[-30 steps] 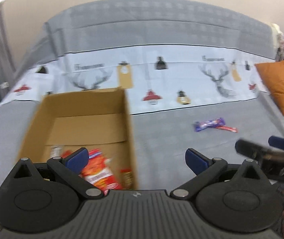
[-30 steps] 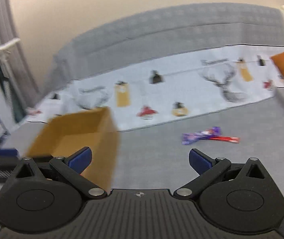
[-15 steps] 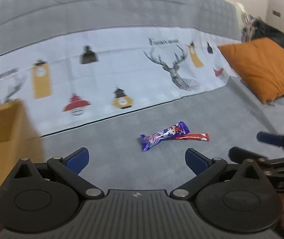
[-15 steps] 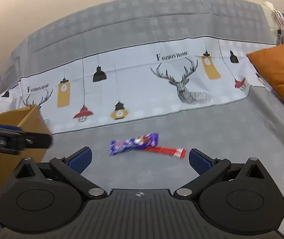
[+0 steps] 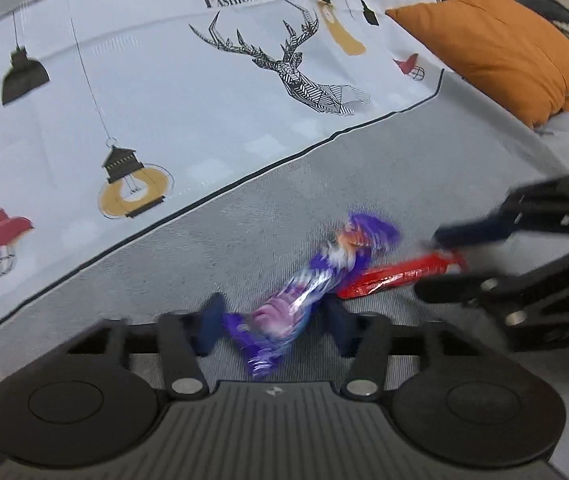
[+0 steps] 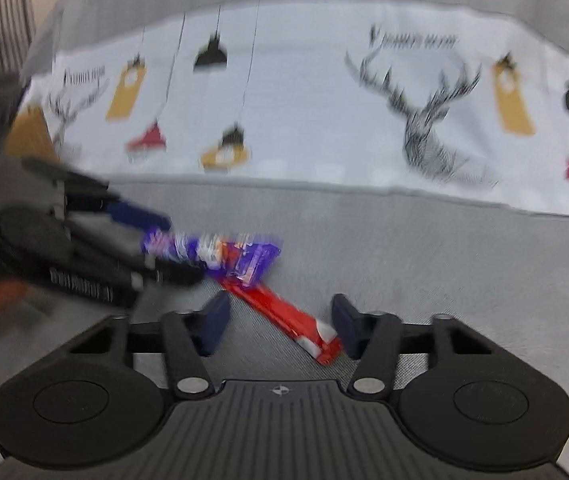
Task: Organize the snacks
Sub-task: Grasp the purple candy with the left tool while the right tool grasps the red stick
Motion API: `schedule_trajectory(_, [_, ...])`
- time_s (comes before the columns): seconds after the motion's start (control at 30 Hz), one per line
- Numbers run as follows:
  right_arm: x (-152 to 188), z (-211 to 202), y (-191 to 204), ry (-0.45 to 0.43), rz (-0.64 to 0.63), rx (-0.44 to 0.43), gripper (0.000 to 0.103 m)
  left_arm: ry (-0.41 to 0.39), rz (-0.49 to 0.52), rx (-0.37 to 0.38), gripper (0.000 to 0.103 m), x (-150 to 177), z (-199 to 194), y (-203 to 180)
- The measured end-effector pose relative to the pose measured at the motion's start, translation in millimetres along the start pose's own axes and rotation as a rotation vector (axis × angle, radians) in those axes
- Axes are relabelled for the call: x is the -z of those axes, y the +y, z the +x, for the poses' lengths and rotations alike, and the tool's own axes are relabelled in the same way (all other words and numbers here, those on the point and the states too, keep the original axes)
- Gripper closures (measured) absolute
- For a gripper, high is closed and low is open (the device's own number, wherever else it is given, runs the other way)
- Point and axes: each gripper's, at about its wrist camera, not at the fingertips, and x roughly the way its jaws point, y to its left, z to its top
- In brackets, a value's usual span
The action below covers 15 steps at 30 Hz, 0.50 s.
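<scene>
Both grippers have swung away from the cardboard box and dropped low over the grey bedspread [image 5: 364, 168], so the last two snacks look about to be picked up together. The left gripper [image 5: 272, 326] has its fingers partly open with the near end of the purple wrapper [image 5: 304, 292] lying between them, not yet pinched. The right gripper [image 6: 280, 326] is likewise partly open, the tip of the red stick [image 6: 284, 316] close to its right finger. Farther off lies the orange cushion [image 5: 496, 52].
</scene>
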Motion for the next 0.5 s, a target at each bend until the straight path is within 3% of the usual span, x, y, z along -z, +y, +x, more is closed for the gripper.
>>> schedule_trajectory(0.07, [2.6, 4.4, 2.4, 0.000, -0.020, 0.009, 0.072, 0.005, 0.001, -0.005, 0.076, -1.2, 1.2, 0.1])
schedule_trajectory(0.13, [2.3, 1.7, 3.5, 0.012, -0.008, 0.044, 0.087, 0.046, -0.023, -0.010, 0.076, -4.5, -2.2, 0.0])
schedule_trajectory(0.3, [12.0, -17.2, 14.1, 0.066, 0.007, 0.132, 0.088, 0.129, -0.153, -0.049, 0.076, 14.9, -34.0, -5.4])
schedule_trajectory(0.43, [21.8, -42.9, 34.4, 0.062, 0.017, 0.118, 0.088, 0.169, -0.257, -0.066, 0.076, 45.2, -69.1, -19.0])
schedule_trajectory(0.5, [25.1, -44.7, 43.0, 0.053, -0.011, 0.098, 0.088, 0.173, -0.261, -0.049, 0.075, 51.0, -78.4, -28.6])
